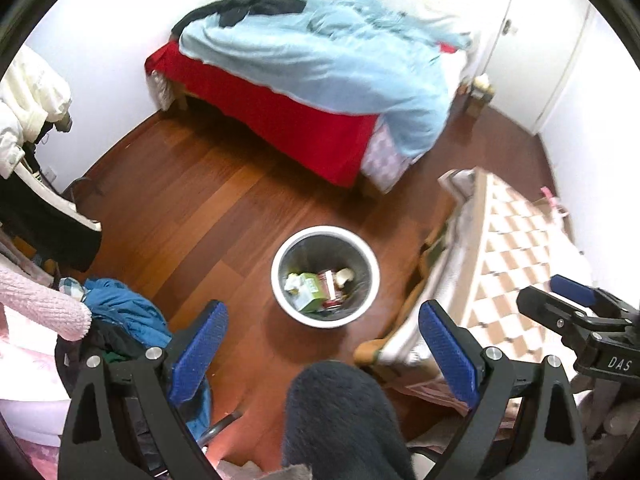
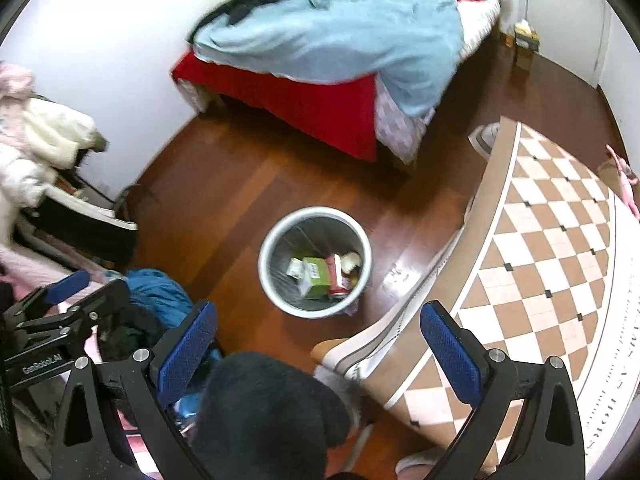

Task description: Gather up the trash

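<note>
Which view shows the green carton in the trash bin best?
The right wrist view: the green carton lies sharper there, its top face readable inside the trash bin. The left wrist view shows it too, slightly blurrier.

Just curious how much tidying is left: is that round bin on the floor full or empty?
Partly filled. The bin stands upright, with a green carton and scraps at the bottom, well below its rim.

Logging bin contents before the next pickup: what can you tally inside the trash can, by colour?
In the trash can, as far as visible:
Green carton: 1
Red package: 1
White crumpled paper: 1
Pale rounded scrap: 1
Total: 4; more may lie hidden beneath.
</note>
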Tool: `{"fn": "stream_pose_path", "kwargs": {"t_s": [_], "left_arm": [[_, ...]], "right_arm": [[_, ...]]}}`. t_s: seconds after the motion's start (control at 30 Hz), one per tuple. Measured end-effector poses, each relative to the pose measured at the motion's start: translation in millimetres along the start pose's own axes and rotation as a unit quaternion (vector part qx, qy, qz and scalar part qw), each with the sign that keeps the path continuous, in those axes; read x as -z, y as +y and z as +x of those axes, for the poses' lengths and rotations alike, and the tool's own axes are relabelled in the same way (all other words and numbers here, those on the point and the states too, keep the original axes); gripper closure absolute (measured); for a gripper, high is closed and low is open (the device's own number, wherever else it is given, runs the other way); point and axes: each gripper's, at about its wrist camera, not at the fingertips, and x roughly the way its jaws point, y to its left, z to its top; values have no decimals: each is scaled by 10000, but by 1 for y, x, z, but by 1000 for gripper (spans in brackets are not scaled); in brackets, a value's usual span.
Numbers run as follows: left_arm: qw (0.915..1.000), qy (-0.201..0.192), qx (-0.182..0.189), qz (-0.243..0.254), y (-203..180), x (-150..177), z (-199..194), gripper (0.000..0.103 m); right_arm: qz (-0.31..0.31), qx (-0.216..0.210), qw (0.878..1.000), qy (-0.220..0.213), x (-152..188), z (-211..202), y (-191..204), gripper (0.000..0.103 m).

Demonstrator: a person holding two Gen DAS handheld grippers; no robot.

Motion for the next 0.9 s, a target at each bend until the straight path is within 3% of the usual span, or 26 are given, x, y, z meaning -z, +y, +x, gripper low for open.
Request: {"fn": "stream_pose_path", "kwargs": {"t_s": [0.2,0.47,0.73,0.9], "left_arm": [[9988,-262,415,-21,-6,3,-48,6],[9949,-525,860,73,-9,9,-98,6],[9913,-647,1139,107,-4,14,-128,6],[9909,-711,1132,151,-4,15,-136,6]], "right_arm": [[-127,-372,9988,-287,9,-70,15,1],[-222,-810,9955,-448,25,-134,37,0],[-295,-1006,9933,-497,32,-160,51,0],[-344,-1089,9921,-511,34,-169,55,0]]}}
